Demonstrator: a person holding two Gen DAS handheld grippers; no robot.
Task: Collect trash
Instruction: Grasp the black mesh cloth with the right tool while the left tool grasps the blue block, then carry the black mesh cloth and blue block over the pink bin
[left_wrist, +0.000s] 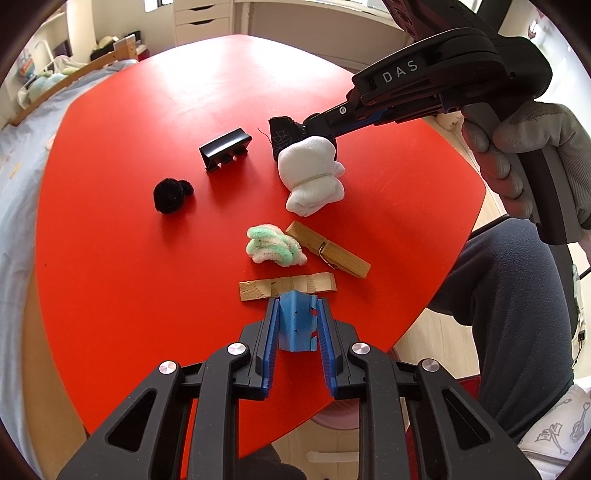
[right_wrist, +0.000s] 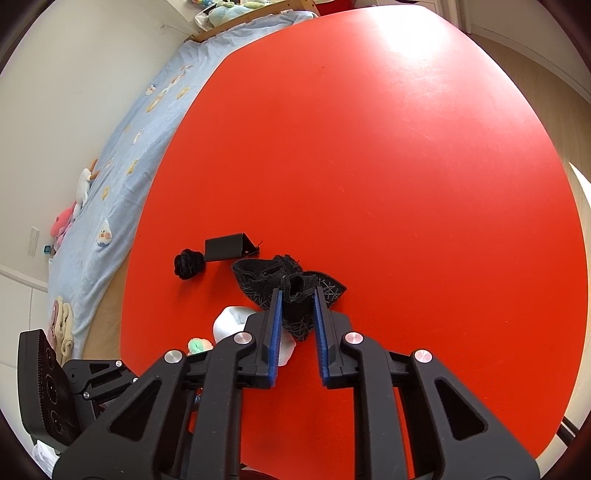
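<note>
On the red table (left_wrist: 129, 258), my left gripper (left_wrist: 297, 302) is shut on a small blue plastic piece (left_wrist: 295, 326), just in front of a wooden strip (left_wrist: 288, 286). My right gripper (right_wrist: 297, 291) is shut on a crumpled black patterned cloth (right_wrist: 258, 286) that lies on the table. In the left wrist view that cloth (left_wrist: 280, 136) sits behind a white tied cloth bundle (left_wrist: 310, 177). Loose on the table are a green-white fuzzy tangle (left_wrist: 275, 245), a wooden clothespin (left_wrist: 328, 249), a black pompom (left_wrist: 170, 194) and a black plastic clip (left_wrist: 225, 149).
A bed with a light blue blanket (right_wrist: 140, 129) runs along the table's left side. A person's gloved hand (left_wrist: 535, 155) and trouser leg (left_wrist: 517, 314) are at the right, beyond the table edge. The far half of the table (right_wrist: 369, 129) is bare red surface.
</note>
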